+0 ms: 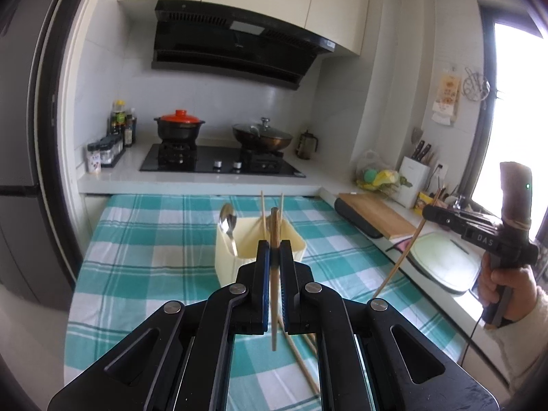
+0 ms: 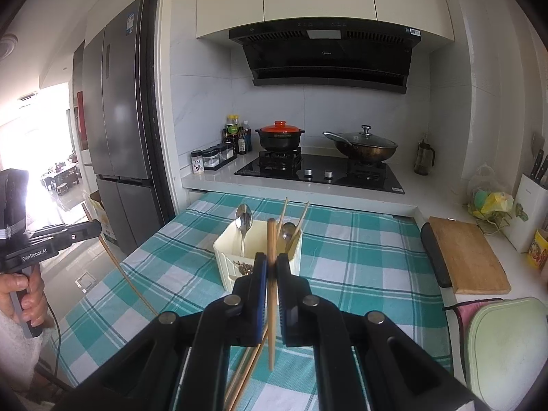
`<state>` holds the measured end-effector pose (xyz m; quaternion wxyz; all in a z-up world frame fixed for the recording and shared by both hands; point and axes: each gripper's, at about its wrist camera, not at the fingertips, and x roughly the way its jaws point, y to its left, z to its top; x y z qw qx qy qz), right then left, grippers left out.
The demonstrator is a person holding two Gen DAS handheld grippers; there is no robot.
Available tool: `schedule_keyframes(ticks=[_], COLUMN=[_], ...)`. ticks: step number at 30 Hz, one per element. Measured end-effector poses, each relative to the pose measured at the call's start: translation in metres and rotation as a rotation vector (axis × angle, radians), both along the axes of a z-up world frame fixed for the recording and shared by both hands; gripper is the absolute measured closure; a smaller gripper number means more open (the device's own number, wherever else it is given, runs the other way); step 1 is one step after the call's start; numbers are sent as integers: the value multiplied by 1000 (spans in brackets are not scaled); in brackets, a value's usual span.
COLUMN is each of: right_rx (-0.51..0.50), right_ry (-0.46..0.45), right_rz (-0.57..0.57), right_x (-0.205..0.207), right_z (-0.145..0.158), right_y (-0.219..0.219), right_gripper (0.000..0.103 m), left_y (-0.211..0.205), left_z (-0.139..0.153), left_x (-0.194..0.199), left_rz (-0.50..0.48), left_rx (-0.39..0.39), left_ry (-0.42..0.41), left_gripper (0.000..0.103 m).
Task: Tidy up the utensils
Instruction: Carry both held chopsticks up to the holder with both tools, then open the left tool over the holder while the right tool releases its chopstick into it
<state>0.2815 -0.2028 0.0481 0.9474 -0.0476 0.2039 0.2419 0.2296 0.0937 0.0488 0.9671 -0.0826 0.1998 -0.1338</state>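
L gripper (image 1: 274, 250) is raised over the teal-checked tablecloth (image 1: 144, 239), aimed fwd and a bit downward at the cream utensil holder (image 1: 229, 257). Its jaws are pinched tight on a wooden chopstick (image 1: 274, 308); the stick stands near upright between the blue pads, long axis vertical, top poking above the jaw tips, lower end hanging free below the grip w/o touching the cloth. In the right wrist view the same gripper (image 2: 92, 229) shows at the left edge, held by a hand (image 2: 24, 294) wrapped round the grip, stick slanting down-right from its tip.

Holder sits mid-cloth, in front of the stove counter. Inside: a metal spoon (image 1: 227, 222) bowl-up on the left side, 2 chopsticks (image 1: 263, 212) standing tilted toward the right.

More loose chopsticks (image 1: 301, 359) lie flat on the cloth near the cameras, running diagonally.

R gripper (image 2: 272, 260) is likewise lifted, angled slightly down at the holder, jaws clamped on a second chopstick (image 2: 271, 308), also near vertical, tip hanging clear. From the left wrist view it (image 1: 430, 210) appears at far right, a hand (image 1: 507, 287) on its handle, stick slanting down-left.
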Motion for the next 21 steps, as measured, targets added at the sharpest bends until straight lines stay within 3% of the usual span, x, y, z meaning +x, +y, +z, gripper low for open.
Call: schedule_keyframes(ticks=[8,11,17,21], right_rx=[8,-22,54,81], right_ry=[-153,-212,-245,-112], right_rz=[1,4,41,62], right_x=[38,64,112,154], right_z=[49,55,41,12], right_y=[27,47,68,78], right_gripper=[97,97,97,97], left_y=[15,8,-9,-19], left_z=[52,57,36,8], left_x=[61,92,153,189], left_rz=[94,131,144,112], left_rx=[-111,-105,-71,-54], left_ry=[-122,-146,-107,-3], left_gripper=[99,99,99,99])
